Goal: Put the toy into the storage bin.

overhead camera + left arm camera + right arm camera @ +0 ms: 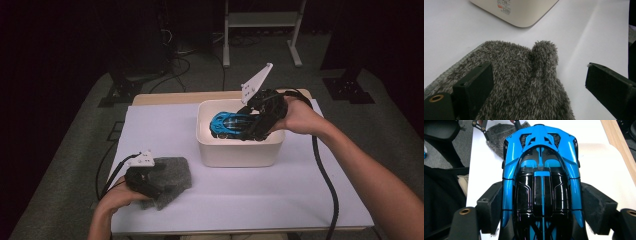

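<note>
Now the right claw (260, 117) is clamped on the blue and black toy sports car (231, 123), its pads pressed against both flanks around the cabin, as the right gripper view makes plain (541, 177). From above, the car sits at the white tub (239, 150), in its opening and around rim level; whether its wheels rest on the tub's floor I cannot tell. It looks like a carry step: the car is either coming out of the tub or going in, and the pictures alone don't settle which. Well to the near left of the tub, the left claw (150, 182) rests over a grey fuzzy mitt (172, 180) lying flat on the white table (240, 195); in the left gripper view its jaws stand apart, with the mitt (524, 82) between them and no squeeze on it. Next up, I'd say, the right claw must keep its clamp firm and the car level while it clears the tub's wall, and the left must close on the mitt.
</note>
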`<state>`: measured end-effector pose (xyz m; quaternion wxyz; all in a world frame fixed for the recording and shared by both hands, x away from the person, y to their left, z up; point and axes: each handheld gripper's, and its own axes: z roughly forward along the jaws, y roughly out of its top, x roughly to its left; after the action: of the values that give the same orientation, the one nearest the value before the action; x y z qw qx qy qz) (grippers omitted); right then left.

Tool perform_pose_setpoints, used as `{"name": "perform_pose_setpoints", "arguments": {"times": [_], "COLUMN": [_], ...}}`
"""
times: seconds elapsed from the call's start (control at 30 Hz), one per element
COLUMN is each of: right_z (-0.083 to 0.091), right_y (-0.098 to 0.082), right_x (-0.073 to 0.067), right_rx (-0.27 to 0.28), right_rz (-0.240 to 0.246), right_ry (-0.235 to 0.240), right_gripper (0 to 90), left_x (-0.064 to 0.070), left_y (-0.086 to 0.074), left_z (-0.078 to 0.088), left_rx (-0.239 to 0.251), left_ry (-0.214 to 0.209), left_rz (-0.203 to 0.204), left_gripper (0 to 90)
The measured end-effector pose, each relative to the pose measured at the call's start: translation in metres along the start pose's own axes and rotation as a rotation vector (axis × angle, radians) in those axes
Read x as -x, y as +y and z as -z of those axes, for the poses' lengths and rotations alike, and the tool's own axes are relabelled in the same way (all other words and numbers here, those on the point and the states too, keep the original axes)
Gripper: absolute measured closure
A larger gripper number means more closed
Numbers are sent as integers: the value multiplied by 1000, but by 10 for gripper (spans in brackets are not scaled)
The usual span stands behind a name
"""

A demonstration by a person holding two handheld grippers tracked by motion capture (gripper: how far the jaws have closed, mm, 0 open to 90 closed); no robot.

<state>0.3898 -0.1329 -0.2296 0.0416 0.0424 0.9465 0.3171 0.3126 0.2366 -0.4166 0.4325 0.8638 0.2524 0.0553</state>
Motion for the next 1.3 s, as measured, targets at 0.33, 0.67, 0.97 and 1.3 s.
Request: {"name": "perform_pose_setpoints", "arguments": {"times": [0.33, 0.67, 0.97, 1.3], "right_z": [-12, -28, -37, -48], "right_y": [-6, -7, -11, -15], "right_x": [18, 27, 36, 45], "right_rx": [-17, -40, -48, -53], "right_rz": [-20, -10, -17, -23], "right_ry": [-2, 11, 22, 30], "right_gripper": [251, 251, 251, 251], "left_x": [-1, -2, -2, -2], "left_y": [0, -1, -1, -1], "left_z": [-2, -1, -1, 0], "left_rx": [-5, -1, 0, 2], "left_ry": [-1, -2, -4, 1], "left_rz": [-2, 1, 2, 0], "left_gripper": [77, 77, 77, 77]}}
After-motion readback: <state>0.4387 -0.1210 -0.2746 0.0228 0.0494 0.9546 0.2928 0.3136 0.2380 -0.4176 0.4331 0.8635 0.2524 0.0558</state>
